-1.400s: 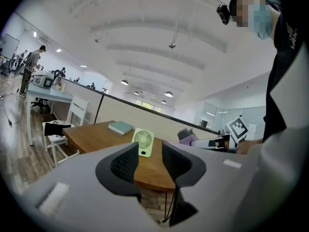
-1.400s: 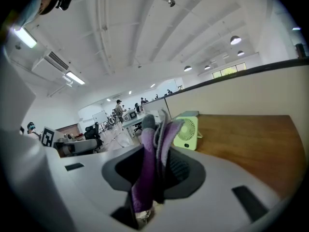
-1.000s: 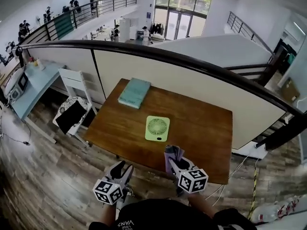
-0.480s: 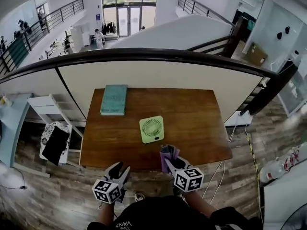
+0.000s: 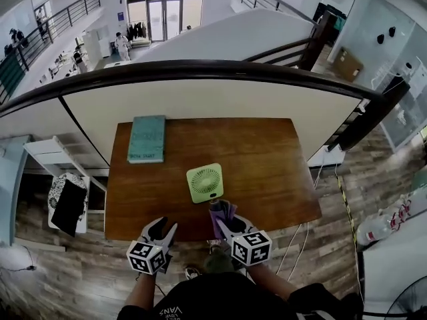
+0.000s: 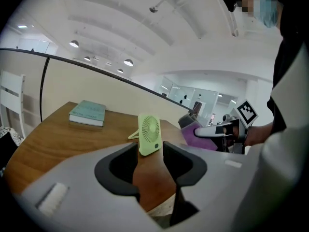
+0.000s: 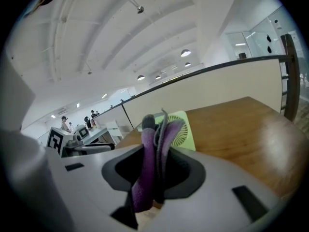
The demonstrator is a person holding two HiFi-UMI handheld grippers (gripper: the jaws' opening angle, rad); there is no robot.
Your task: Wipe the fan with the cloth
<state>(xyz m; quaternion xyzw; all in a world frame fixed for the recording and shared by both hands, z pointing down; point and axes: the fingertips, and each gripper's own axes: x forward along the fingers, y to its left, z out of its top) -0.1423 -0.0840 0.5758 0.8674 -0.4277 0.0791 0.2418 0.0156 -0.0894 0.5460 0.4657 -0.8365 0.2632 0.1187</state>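
My right tongs (image 5: 225, 222) are clamped on the folded purple cloth (image 5: 221, 211), held just short of the green fan (image 5: 205, 183). The fan stands on its prop near the middle of the wooden surface (image 5: 267, 159), with a teal book (image 5: 146, 139) well beyond it to the left. My left tongs (image 5: 161, 231) hang parted and empty at the surface's near edge

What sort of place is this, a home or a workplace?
Likely a workplace, an open multi-storey office or lab: the wooden table stands by a black handrail overlooking desks below, and tall glass doors lie beyond.
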